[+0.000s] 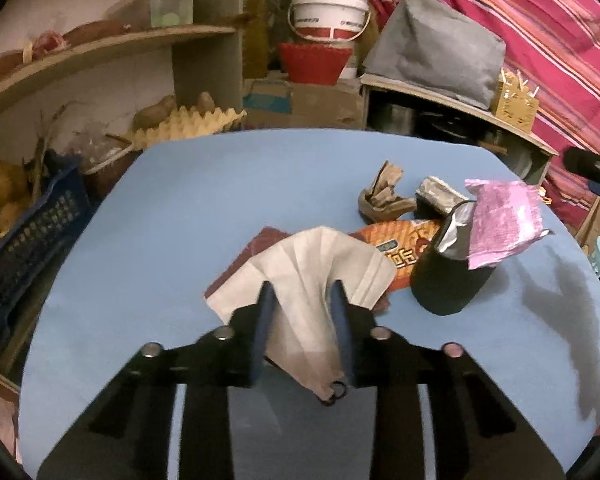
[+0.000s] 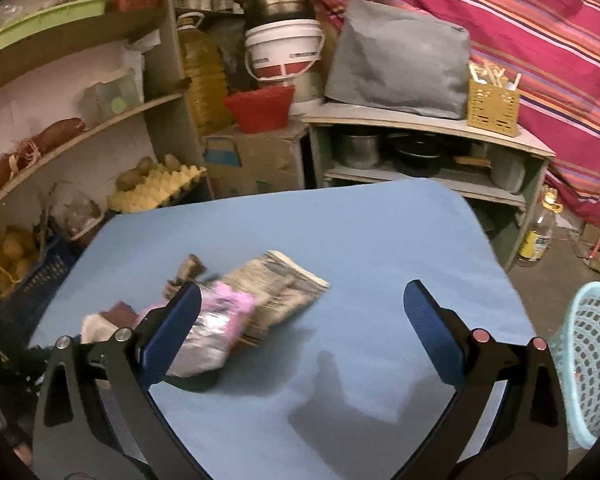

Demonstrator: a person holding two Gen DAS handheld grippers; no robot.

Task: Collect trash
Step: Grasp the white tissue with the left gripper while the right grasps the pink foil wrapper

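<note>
On the blue table (image 1: 180, 208), my left gripper (image 1: 302, 292) is shut on a white face mask (image 1: 312, 264), which is pinched between the fingers and lifted. Under it lie a dark red wrapper (image 1: 256, 248) and an orange snack packet (image 1: 404, 244). A black cup (image 1: 448, 280) holds a silver and pink wrapper (image 1: 504, 216). A crumpled brown paper (image 1: 384, 196) and a folded newspaper (image 1: 440, 196) lie behind. My right gripper (image 2: 300, 304) is open and empty above the table (image 2: 340, 232), right of the pink wrapper (image 2: 216, 320) and the newspaper (image 2: 276, 288).
A light blue perforated basket (image 2: 588, 360) stands off the table's right edge. Shelves with egg trays (image 2: 156, 192) and potatoes stand to the left. A low shelf with pots (image 2: 420, 152) and a grey bag (image 2: 400, 60) is behind. A bottle (image 2: 540, 232) stands on the floor.
</note>
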